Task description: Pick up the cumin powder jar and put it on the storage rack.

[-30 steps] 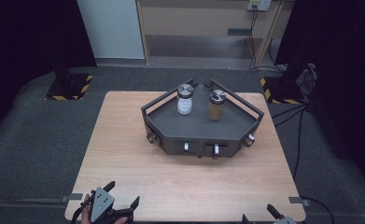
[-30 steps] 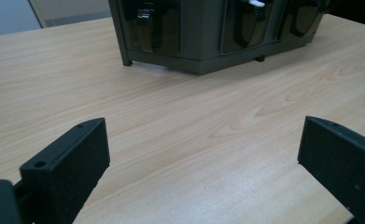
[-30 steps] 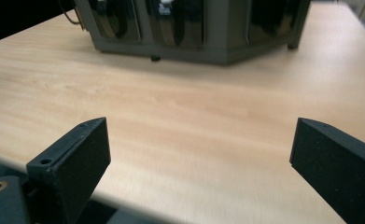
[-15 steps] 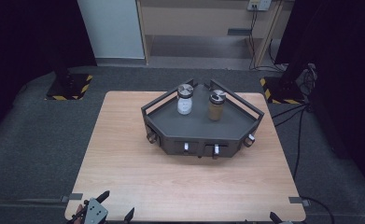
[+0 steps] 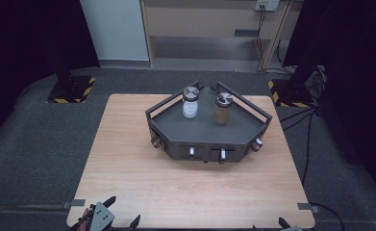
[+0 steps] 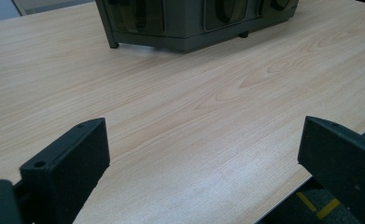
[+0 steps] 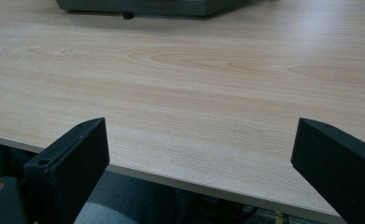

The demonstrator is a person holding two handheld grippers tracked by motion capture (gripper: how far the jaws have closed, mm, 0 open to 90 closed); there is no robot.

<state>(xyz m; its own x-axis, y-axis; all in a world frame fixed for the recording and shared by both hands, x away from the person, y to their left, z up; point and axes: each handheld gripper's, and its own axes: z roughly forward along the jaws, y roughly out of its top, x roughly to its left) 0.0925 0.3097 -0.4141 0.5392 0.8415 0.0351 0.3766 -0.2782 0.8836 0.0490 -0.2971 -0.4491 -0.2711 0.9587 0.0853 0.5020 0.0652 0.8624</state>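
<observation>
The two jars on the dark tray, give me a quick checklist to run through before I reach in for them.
1. Left gripper open, nothing between the jaws: ok.
2. Right gripper open, nothing between the jaws: ok.
3. White jar upright on the tray, lid on: ok.
4. Brown jar upright beside it, with a gap between the two: ok.
5. Bare table between the grippers and the tray, nothing in the path: ok.
6. Grippers near the jars: not ok, both are at the near table edge.
</observation>
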